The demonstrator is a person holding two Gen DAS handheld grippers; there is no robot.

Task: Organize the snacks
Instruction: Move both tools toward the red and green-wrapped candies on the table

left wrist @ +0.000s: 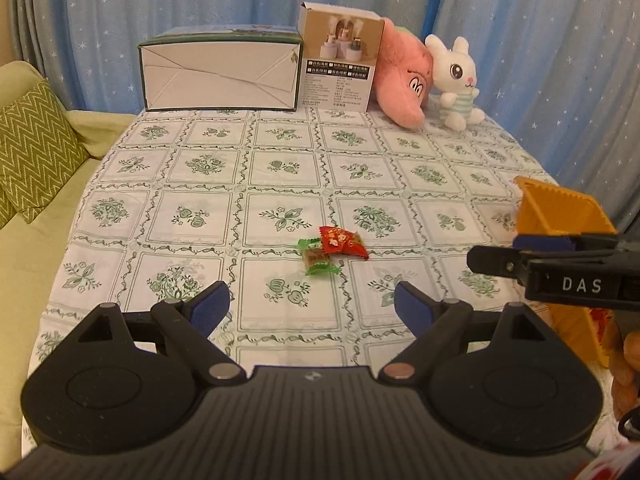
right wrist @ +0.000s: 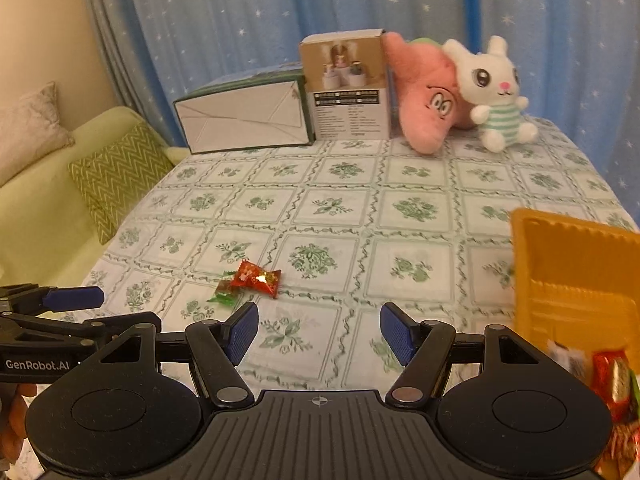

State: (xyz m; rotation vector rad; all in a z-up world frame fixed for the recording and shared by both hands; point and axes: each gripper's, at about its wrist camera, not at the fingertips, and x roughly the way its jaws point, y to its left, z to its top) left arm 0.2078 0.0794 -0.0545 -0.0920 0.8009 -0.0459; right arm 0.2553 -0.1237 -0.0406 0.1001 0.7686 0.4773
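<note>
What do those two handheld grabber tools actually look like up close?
Both are matte black plastic. The left gripper and right gripper each have a ribbed body, two round discs, silver pivot pins and jaws faced with ridged blue pads. Seen side-on, one carries white "DAS" lettering, the other "GenRobot.AI".

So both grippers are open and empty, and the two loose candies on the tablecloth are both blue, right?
Not quite: the candies are not blue. One wrapper is red and the other green, as the left wrist view shows. The rest holds: the left gripper and right gripper are open and empty.
</note>
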